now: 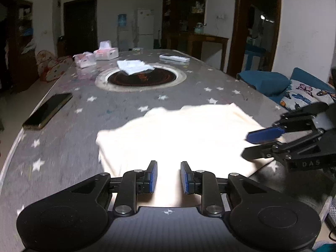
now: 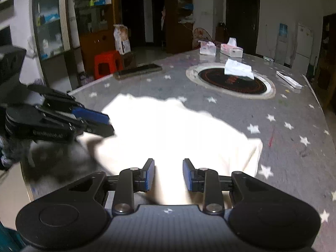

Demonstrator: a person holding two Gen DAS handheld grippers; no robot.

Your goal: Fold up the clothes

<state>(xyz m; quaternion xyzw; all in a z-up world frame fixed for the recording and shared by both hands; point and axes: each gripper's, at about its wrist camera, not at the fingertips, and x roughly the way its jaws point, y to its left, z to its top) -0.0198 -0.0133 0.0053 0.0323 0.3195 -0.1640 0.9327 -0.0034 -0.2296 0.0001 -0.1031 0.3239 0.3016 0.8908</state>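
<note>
The worktop [image 1: 63,147] is a big grey slab with white stars printed all over it and a round dark inset [image 1: 141,77] ringed in pale trim toward the upper middle of the left view. On it: a phone [image 1: 47,110] at mid left, two tissue packs [image 1: 100,55] further up, a crumpled white paper [image 1: 134,66] overlapping the inset's edge, and a white remote [image 1: 174,58] upper middle. The room behind is dim, with dark doors, wooden shelves, a white fridge [image 1: 145,29] and a water dispenser [image 1: 121,21] beside it; a red stool [image 2: 107,63] sits upper left in the right view, and a butterfly cushion [image 1: 304,94] shows at the far right of the left one. The cloth [image 1: 178,138] lies spread in the lower middle of both views, cream coloured and so blown out by light that I can't make out its folds or what garment it is. The left gripper [image 1: 168,177] hovers over the cloth's near edge, jaws apart with nothing between them; same for the right gripper [image 2: 168,175]. From the left view the right one's jaws also show spread over the cloth's right edge, and I can read "DAS" on its body. The writing on the left gripper in the right view is too blurry to read.
</note>
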